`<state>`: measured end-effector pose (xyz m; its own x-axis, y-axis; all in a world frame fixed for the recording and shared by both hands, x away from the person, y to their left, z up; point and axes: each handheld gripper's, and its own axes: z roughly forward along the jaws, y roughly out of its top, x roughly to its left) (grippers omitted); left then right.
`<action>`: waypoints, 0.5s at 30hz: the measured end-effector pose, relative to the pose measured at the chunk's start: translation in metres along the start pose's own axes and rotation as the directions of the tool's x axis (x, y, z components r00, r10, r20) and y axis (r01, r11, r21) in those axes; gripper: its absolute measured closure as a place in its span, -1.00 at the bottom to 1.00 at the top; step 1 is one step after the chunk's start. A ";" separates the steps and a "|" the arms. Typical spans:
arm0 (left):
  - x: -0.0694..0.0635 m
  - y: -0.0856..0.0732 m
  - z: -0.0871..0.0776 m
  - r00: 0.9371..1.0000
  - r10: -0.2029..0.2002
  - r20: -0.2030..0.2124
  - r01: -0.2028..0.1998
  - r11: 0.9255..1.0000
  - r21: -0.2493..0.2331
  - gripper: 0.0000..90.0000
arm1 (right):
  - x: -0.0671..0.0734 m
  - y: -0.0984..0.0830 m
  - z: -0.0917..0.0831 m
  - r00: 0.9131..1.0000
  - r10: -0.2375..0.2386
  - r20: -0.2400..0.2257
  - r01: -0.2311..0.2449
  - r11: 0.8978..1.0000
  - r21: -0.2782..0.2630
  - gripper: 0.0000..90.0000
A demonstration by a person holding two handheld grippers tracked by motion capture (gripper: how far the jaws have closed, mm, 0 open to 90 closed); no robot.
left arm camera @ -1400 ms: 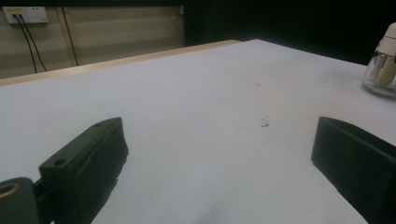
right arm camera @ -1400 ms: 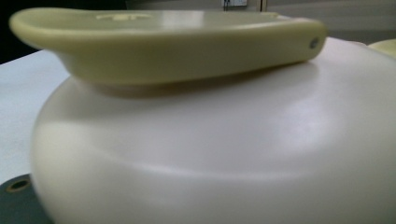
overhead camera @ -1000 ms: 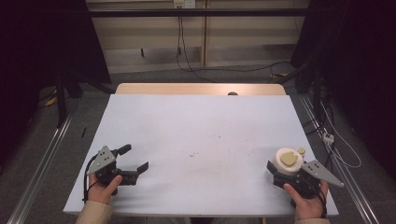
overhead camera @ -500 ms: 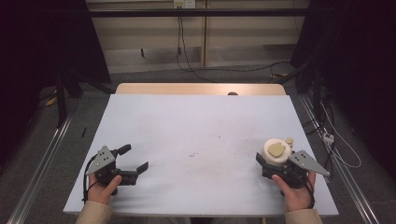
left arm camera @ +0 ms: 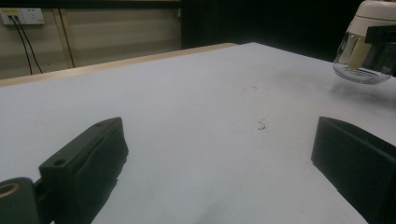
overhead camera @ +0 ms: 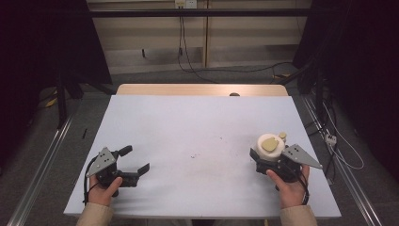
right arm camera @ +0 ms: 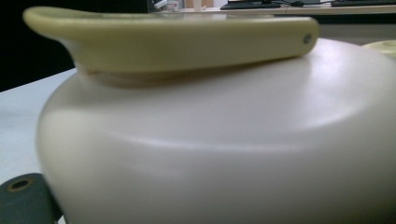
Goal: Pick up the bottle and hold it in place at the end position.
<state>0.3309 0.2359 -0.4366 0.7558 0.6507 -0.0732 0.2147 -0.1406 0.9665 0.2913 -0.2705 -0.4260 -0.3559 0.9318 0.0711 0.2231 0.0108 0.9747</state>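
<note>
A glass jar [overhead camera: 269,147] with a cream lid is held clamped in the right tool [overhead camera: 275,162] at the table's [overhead camera: 197,122] four o'clock, apparently mid-carry, while the left tool [overhead camera: 126,165], gaping empty at eight o'clock, is likely needed next at the lid.

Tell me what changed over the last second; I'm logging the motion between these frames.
The right gripper, carrying the cream-lidded clear glass jar, moved leftward across the white table, away from its right edge, and slightly forward. The left gripper stayed open and in place.
</note>
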 end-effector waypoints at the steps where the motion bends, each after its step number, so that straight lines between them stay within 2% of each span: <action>1: 0.000 0.000 0.000 1.000 -0.001 0.002 0.001 1.000 -0.001 -0.94 | 0.001 0.001 0.003 1.000 -0.004 -0.007 0.004 1.000 0.002 -0.86; 15: 0.000 0.000 0.000 1.000 0.000 0.003 0.000 1.000 -0.003 -0.94 | 0.009 0.006 0.018 0.999 -0.013 -0.036 0.013 1.000 0.000 -0.86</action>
<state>0.3308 0.2354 -0.4367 0.7576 0.6486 -0.0735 0.2123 -0.1383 0.9674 0.3054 -0.2560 -0.4233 -0.3914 0.9179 0.0657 0.2187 0.0235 0.9755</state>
